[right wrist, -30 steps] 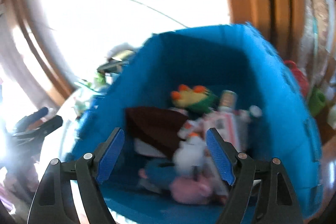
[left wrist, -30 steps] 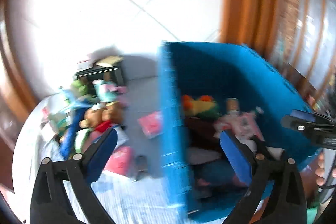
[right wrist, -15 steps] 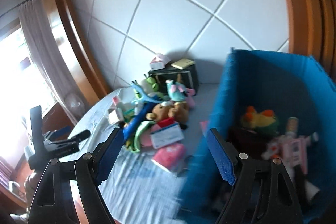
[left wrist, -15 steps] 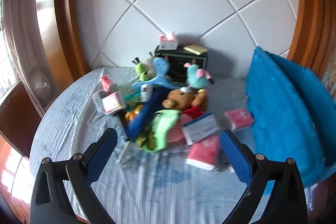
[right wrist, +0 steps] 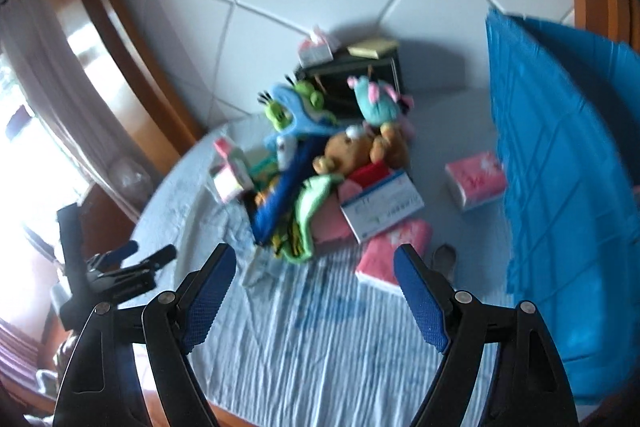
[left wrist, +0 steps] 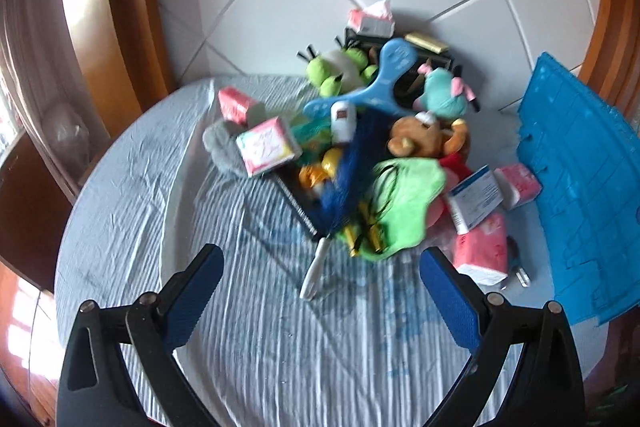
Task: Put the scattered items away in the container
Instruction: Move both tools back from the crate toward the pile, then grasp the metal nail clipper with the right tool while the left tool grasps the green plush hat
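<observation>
A heap of toys and packets lies on the striped cloth: a brown teddy bear (left wrist: 424,139), a teal plush (left wrist: 440,95), a green frog plush (left wrist: 340,71), a blue toy plane (left wrist: 360,131), a green cloth (left wrist: 404,203), pink tissue packs (left wrist: 484,251) and a white-blue box (left wrist: 476,197). The blue container (left wrist: 580,187) stands at the right, also in the right wrist view (right wrist: 560,167). My left gripper (left wrist: 320,291) is open and empty, in front of the heap. My right gripper (right wrist: 316,287) is open and empty, near a pink pack (right wrist: 394,249).
A black box (right wrist: 352,83) with a tissue box (left wrist: 372,19) and a yellow pad on it stands at the tiled wall. Wooden frames flank the wall. The left gripper shows at the left in the right wrist view (right wrist: 132,263). A white pen-like handle (left wrist: 314,271) lies near the heap.
Both grippers have swung left, away from the blue container's inside, and now face the heap on the cloth. Both stay open and empty.
</observation>
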{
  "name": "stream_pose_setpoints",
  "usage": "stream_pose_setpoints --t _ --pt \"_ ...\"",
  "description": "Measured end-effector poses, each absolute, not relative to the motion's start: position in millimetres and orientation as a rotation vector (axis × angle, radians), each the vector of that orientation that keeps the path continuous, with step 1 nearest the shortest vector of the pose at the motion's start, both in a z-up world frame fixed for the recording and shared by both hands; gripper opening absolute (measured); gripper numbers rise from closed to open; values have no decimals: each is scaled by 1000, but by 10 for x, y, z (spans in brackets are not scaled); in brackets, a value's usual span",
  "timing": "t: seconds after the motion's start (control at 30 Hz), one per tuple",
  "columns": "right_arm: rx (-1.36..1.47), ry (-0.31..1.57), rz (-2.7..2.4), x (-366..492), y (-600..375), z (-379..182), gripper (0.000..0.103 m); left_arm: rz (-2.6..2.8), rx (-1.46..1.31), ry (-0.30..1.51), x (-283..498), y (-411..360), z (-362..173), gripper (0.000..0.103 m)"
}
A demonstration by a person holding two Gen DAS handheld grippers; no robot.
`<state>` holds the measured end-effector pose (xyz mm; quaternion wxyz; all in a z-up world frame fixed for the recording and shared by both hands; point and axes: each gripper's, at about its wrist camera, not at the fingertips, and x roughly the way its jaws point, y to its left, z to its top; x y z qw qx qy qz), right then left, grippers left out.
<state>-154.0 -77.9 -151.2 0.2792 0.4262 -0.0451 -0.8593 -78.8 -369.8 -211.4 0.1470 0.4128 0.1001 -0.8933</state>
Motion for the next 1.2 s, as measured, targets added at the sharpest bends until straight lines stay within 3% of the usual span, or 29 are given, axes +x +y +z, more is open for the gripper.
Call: stream_pose_setpoints --t 0.6,0.83,1.13,1.2 --pt "1587 -94 -2198 -2215 -802 -3436 82 -2321 1455 368 -913 -3865 -3416 100" --pt "1618 -120 -2284 -2225 -685 -3509 82 -2448 1510 323 -1348 -3606 -3479 100" --pt "1616 -98 -2424 -2339 -525 -3552 82 -2651 1512 136 -2164 -2951 -3537 100" --pt "1606 -136 -2415 -2376 -583 -3550 82 -2657 1463 76 -2299 -2887 -3551 94"
